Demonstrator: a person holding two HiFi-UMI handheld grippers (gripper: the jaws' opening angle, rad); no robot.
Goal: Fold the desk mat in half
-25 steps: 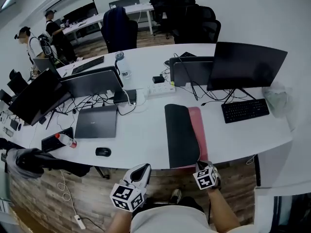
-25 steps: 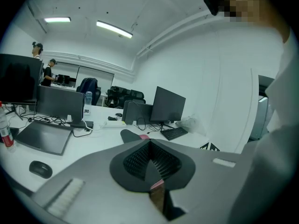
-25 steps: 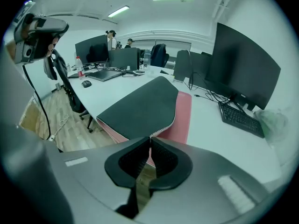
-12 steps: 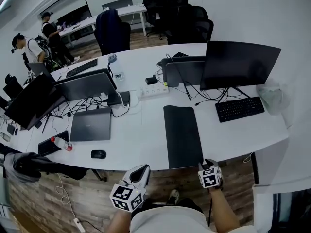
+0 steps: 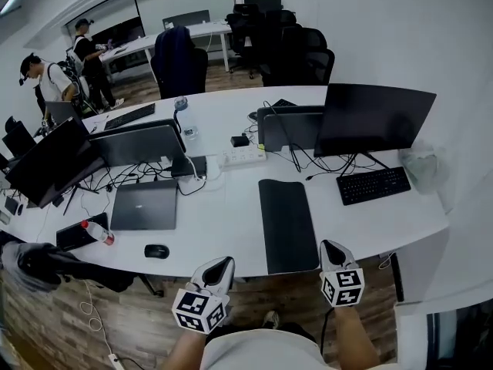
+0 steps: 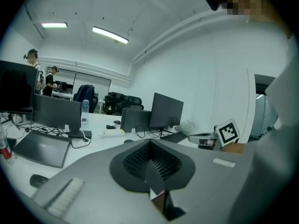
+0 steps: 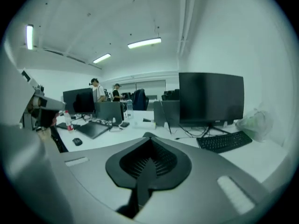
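The black desk mat (image 5: 287, 223) lies folded as a long narrow strip on the white desk (image 5: 223, 222), reaching from the near edge toward the monitors. My left gripper (image 5: 218, 270) is held off the desk's front edge over the wooden floor, left of the mat, and its jaws are shut with nothing between them (image 6: 150, 153). My right gripper (image 5: 333, 253) hovers just off the mat's near right corner, apart from it, and is also shut and empty (image 7: 148, 157).
Right of the mat are a black keyboard (image 5: 373, 184), a monitor (image 5: 375, 119) and a plastic bag (image 5: 420, 164). To the left lie a closed laptop (image 5: 144, 205), a mouse (image 5: 156, 250) and a bottle (image 5: 96, 233). A power strip (image 5: 245, 156) and cables sit behind. Two people stand far left.
A second ago the mat's pink underside showed along its right side, with the right gripper at its near edge. Now only black shows, and the right gripper has drawn back off the desk.
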